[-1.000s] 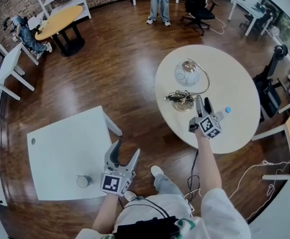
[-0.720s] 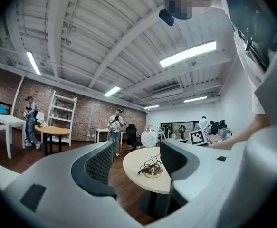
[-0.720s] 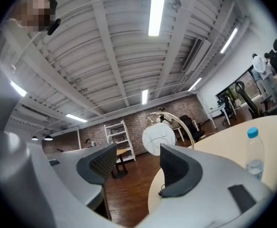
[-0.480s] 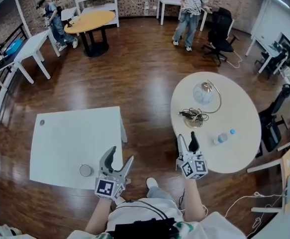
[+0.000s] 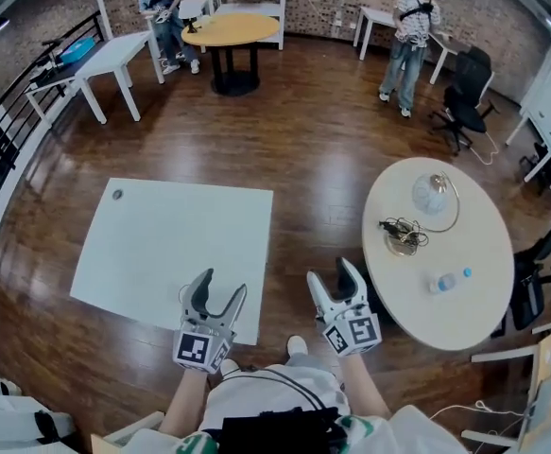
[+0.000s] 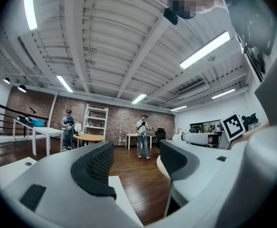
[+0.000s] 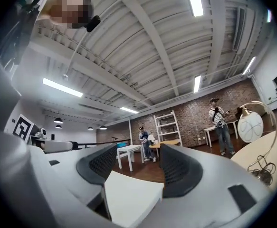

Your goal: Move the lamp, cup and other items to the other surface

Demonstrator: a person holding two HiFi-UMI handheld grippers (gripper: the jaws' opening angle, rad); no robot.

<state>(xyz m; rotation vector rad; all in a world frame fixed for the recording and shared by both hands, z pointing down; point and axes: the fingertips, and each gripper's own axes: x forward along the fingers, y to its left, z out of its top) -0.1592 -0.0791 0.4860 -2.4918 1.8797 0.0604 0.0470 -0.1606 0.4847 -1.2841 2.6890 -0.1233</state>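
Both pairs of jaws stand partly apart with nothing between their pads. The left gripper [image 5: 224, 284] hangs over the near edge of the white square table [image 5: 162, 225], and the right gripper [image 5: 332, 272] over the wood floor [image 5: 284, 149] beside the round table [image 5: 483, 253]. The lamp [image 5: 431, 197], a white globe shade on a thin gold hoop arm above a round base wrapped in dark cord, stands on the round table. It is well apart from the right gripper at about its 2 o'clock and farther from the left gripper. The lamp's long axis is upright, its shade showing toward 1 o'clock from the base in the head view, and a clear bottle [image 5: 443, 282] with a blue cap lies between the base's 4 and 5 o'clock.
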